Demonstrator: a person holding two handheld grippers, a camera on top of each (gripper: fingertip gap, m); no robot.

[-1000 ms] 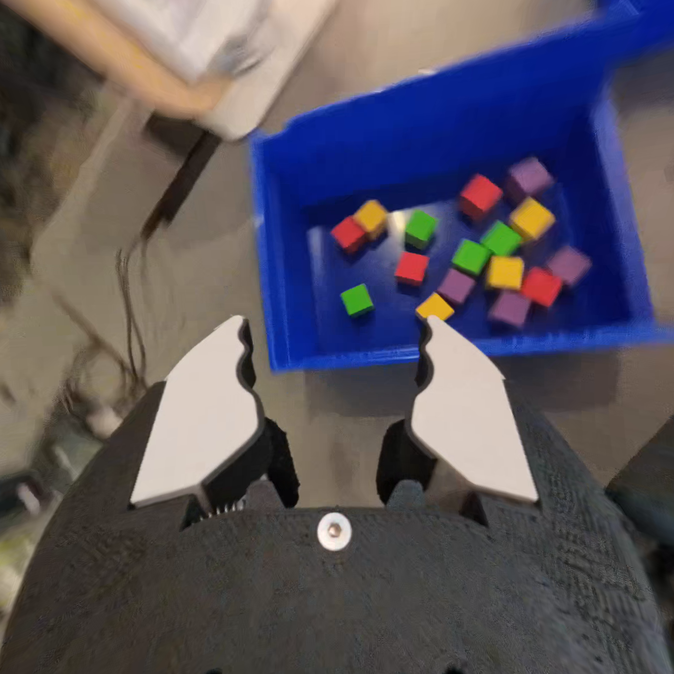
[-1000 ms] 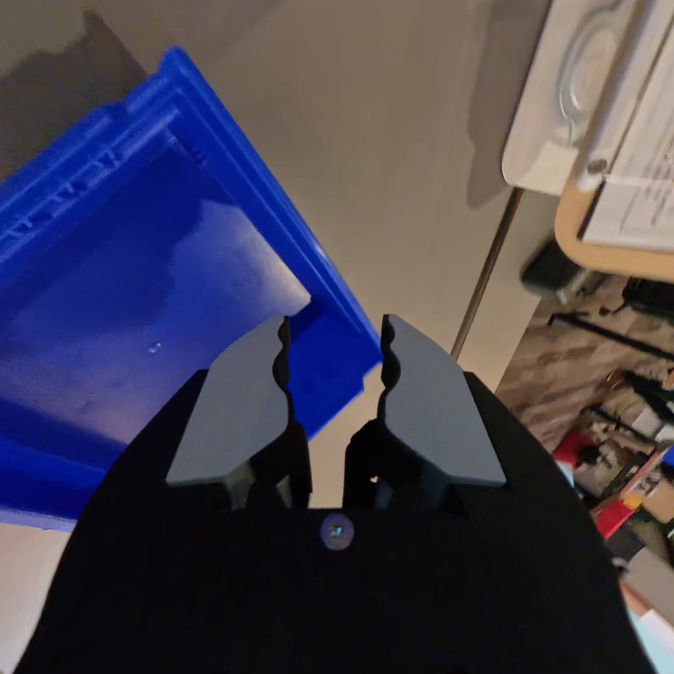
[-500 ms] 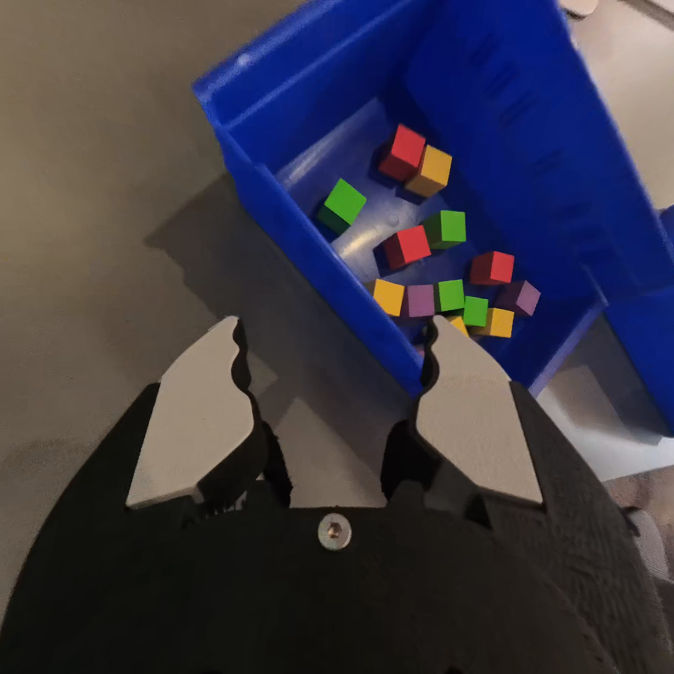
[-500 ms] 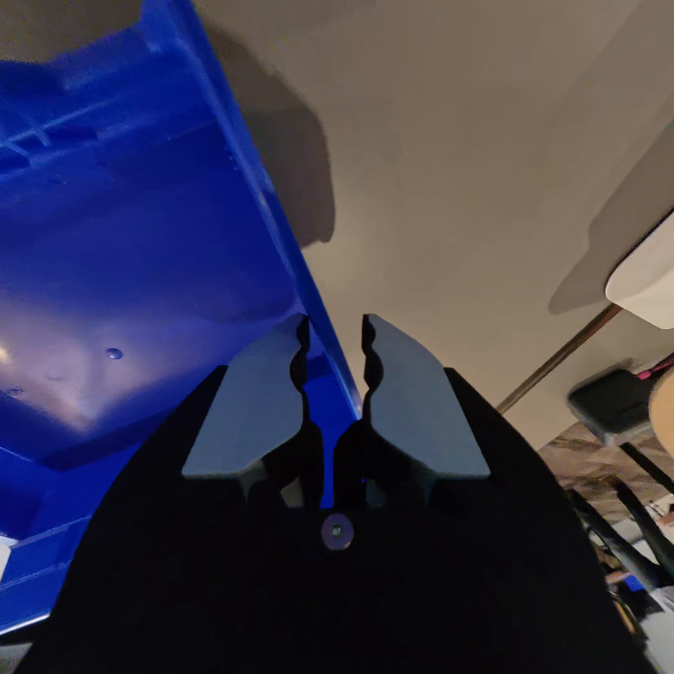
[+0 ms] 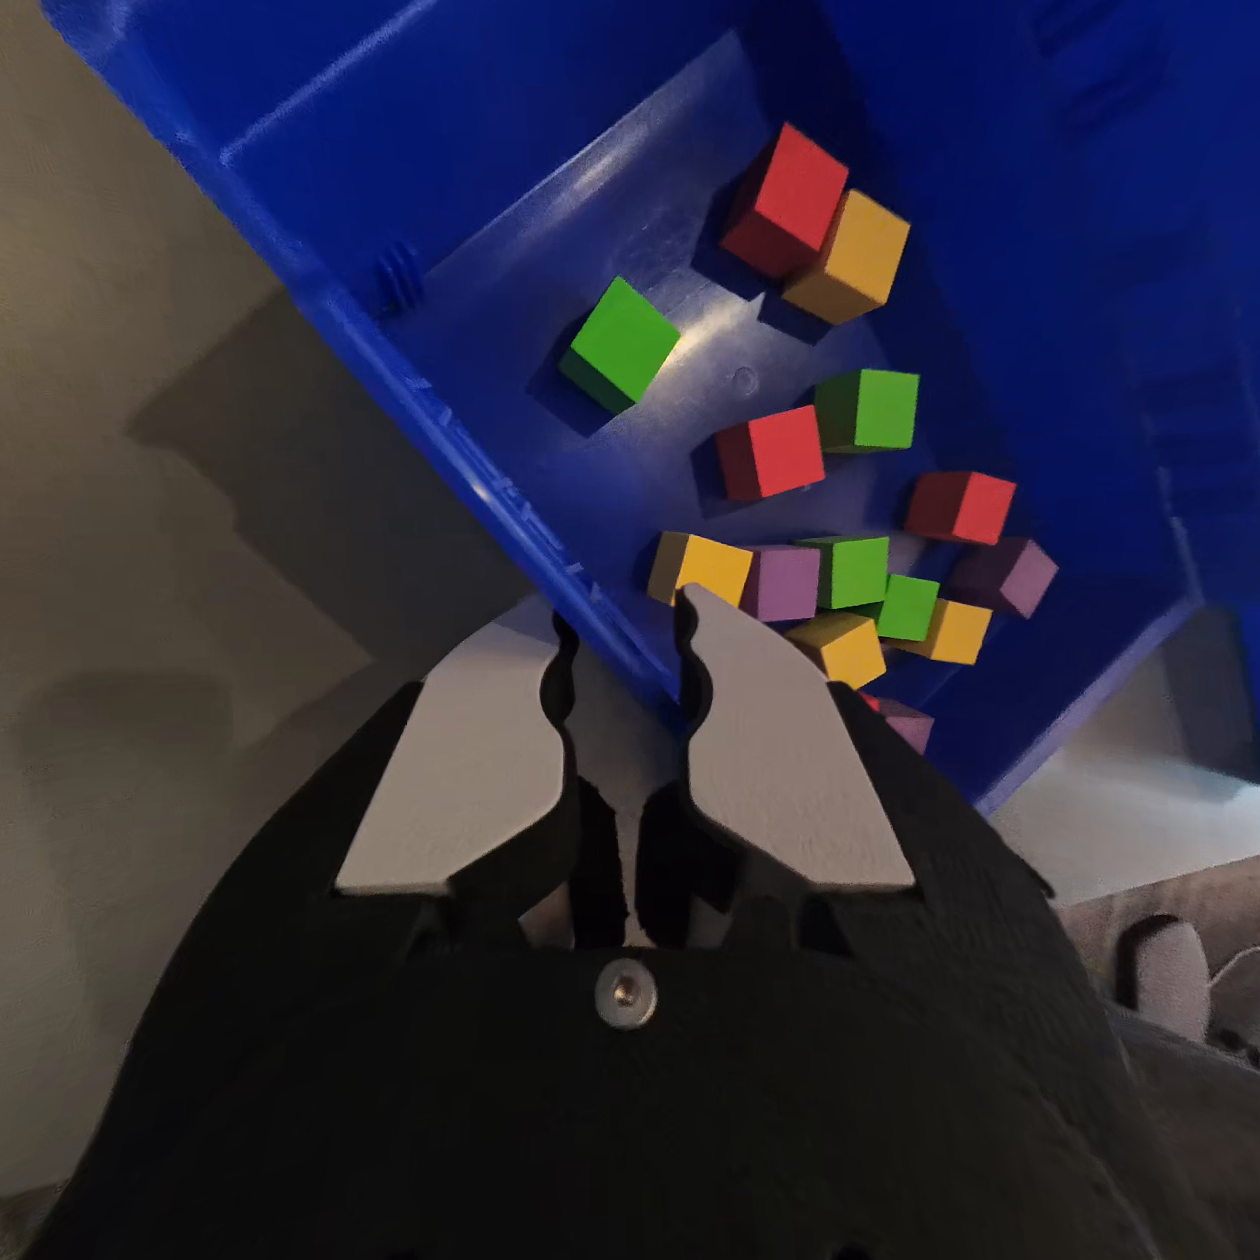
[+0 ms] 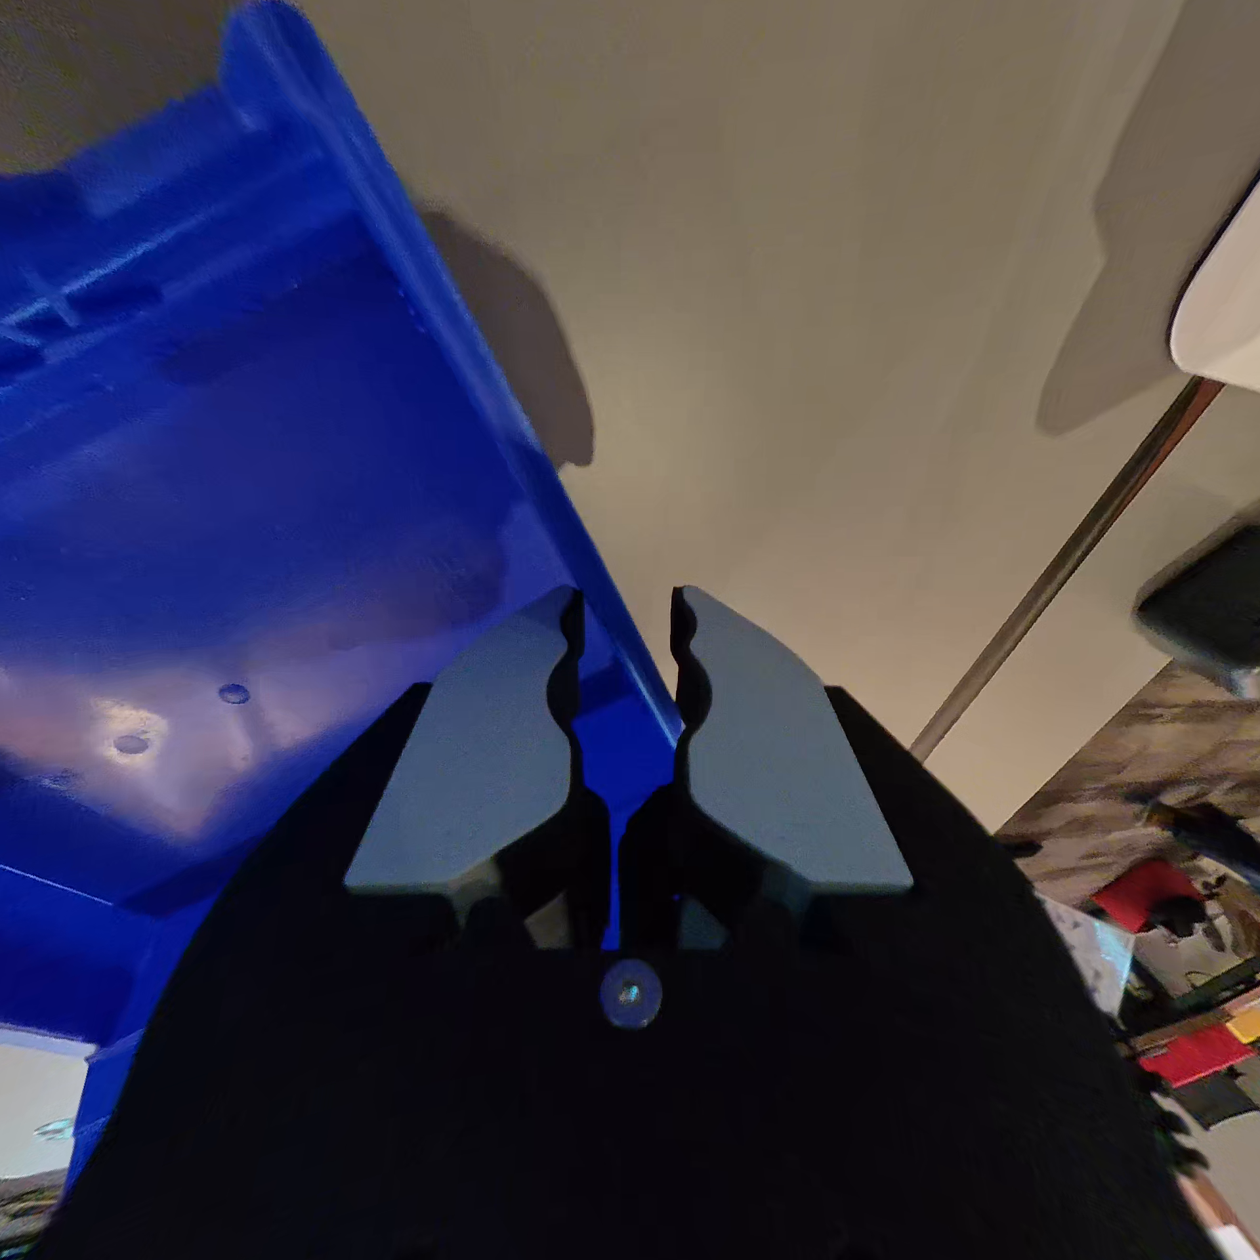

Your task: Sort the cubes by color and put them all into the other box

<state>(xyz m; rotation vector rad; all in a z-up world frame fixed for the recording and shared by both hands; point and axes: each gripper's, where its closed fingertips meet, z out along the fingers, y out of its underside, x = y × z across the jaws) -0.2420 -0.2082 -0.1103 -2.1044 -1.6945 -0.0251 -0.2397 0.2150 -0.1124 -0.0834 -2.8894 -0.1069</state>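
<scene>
A blue bin (image 5: 409, 102) holds several small cubes, among them a green one (image 5: 624, 344), a red one (image 5: 784, 198) and a yellow one (image 5: 849, 256). Most cubes lie bunched toward the bin's near corner. My left gripper (image 5: 622, 607) straddles this bin's near wall, one finger outside and one inside, closed onto the rim. In the right wrist view, my right gripper (image 6: 627, 600) is closed the same way on the side wall of an empty blue bin (image 6: 238, 443), left finger inside and right finger outside.
Both bins rest on a beige table top (image 6: 818, 273). A white rounded object (image 6: 1227, 307) sits at the far right by a metal edge strip (image 6: 1063, 566). Beyond the edge is a cluttered floor (image 6: 1159, 886).
My left gripper moved in over the cube bin's wall and narrowed from wide open onto the rim. My right gripper stayed on the empty bin's wall, slightly closer.
</scene>
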